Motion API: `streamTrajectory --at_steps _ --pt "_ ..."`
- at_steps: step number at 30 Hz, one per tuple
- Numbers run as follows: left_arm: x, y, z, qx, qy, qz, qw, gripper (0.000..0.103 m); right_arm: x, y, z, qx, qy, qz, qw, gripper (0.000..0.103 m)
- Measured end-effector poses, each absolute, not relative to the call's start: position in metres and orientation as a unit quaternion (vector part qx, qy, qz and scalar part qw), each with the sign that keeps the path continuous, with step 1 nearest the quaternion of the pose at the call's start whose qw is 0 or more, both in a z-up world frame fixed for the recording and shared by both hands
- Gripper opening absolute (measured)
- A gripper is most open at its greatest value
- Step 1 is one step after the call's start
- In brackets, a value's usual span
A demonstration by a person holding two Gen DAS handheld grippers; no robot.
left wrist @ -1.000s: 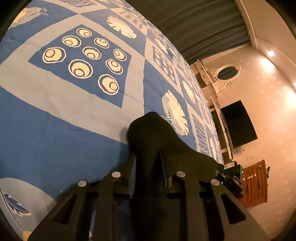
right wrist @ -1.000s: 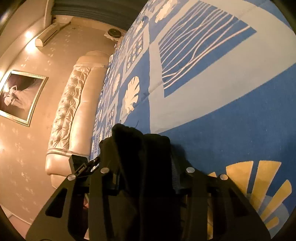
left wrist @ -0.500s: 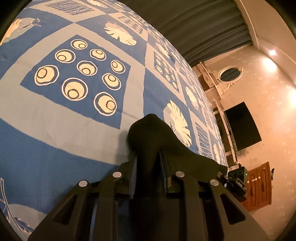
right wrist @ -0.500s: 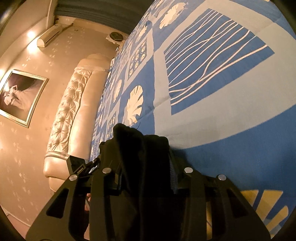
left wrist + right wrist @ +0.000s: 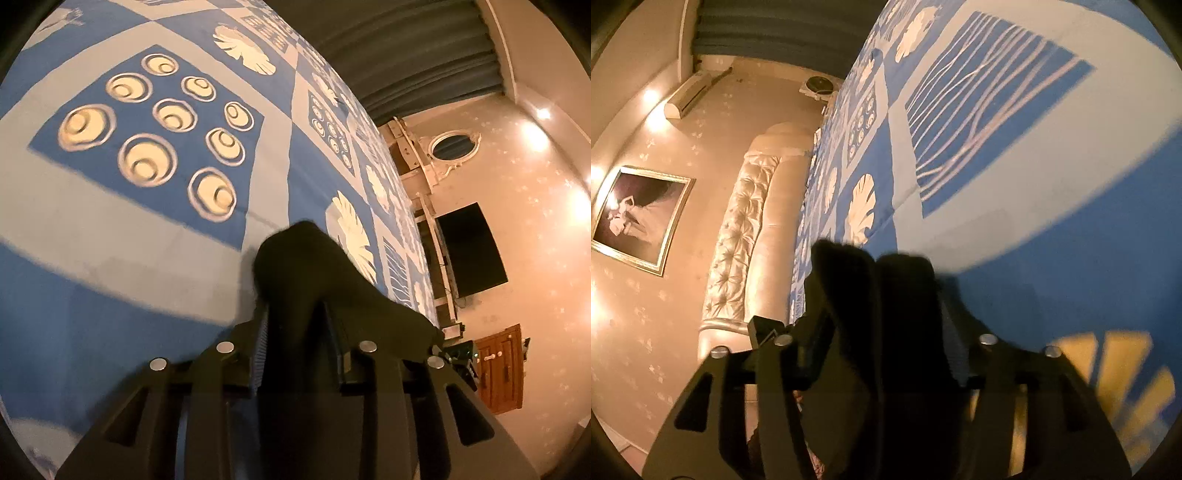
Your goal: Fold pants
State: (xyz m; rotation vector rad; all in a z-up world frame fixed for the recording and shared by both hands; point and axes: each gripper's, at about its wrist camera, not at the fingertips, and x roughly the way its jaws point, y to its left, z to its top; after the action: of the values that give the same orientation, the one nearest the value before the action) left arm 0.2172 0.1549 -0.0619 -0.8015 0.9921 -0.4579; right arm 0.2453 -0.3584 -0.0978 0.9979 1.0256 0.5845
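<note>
The black pants (image 5: 306, 266) are bunched up over a blue and pale patterned bedspread (image 5: 129, 258). In the left wrist view my left gripper (image 5: 295, 325) has a narrow fold of the cloth between its fingers; its jaws are opening but still pinch the fold. In the right wrist view a thicker double fold of the pants (image 5: 871, 280) stands between the fingers of my right gripper (image 5: 886, 332). Those jaws are opening wider, and the ribbed right pad (image 5: 955, 354) shows bare beside the cloth. The rest of the pants is hidden below both grippers.
The bedspread (image 5: 1034, 184) fills most of both views. A tufted cream headboard (image 5: 738, 240), a framed picture (image 5: 639, 218) and an air conditioner (image 5: 694, 94) are at the left. A dark screen (image 5: 469, 251), a wooden cabinet (image 5: 498, 369) and grey curtains (image 5: 406, 55) are at the right.
Both pairs of fingers have spread apart, the right pair clearly more. The black cloth stays between them. Both views have shifted only slightly over the bedspread.
</note>
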Motion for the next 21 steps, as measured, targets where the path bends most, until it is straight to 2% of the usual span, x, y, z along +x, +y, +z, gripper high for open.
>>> streamTrajectory --at_steps 6,8,11,13,15,18,21 --pt "0.154 0.161 -0.06 -0.391 0.456 -0.221 0.768 0.037 0.193 -0.363 -0.095 0.428 0.493 0.272 0.707 0.065" --pt "0.127 0.159 -0.063 -0.395 0.461 -0.211 0.766 0.045 0.179 -0.36 -0.095 0.424 0.5 0.275 0.704 0.065" --pt "0.096 0.157 -0.068 -0.425 0.457 -0.204 0.754 0.046 0.16 -0.357 -0.095 0.427 0.503 0.274 0.7 0.065" --pt "0.081 0.154 -0.067 -0.444 0.452 -0.197 0.748 0.046 0.153 -0.353 -0.094 0.415 0.504 0.271 0.707 0.063" --pt "0.075 0.148 -0.067 -0.456 0.457 -0.199 0.737 0.047 0.148 -0.354 -0.095 0.414 0.505 0.262 0.71 0.051" --pt "0.072 0.132 -0.064 -0.424 0.467 -0.196 0.751 0.048 0.145 -0.36 -0.098 0.429 0.506 0.261 0.701 0.041" --pt "0.072 0.124 -0.062 -0.396 0.463 -0.19 0.77 0.041 0.14 -0.36 -0.096 0.436 0.502 0.262 0.7 0.037"
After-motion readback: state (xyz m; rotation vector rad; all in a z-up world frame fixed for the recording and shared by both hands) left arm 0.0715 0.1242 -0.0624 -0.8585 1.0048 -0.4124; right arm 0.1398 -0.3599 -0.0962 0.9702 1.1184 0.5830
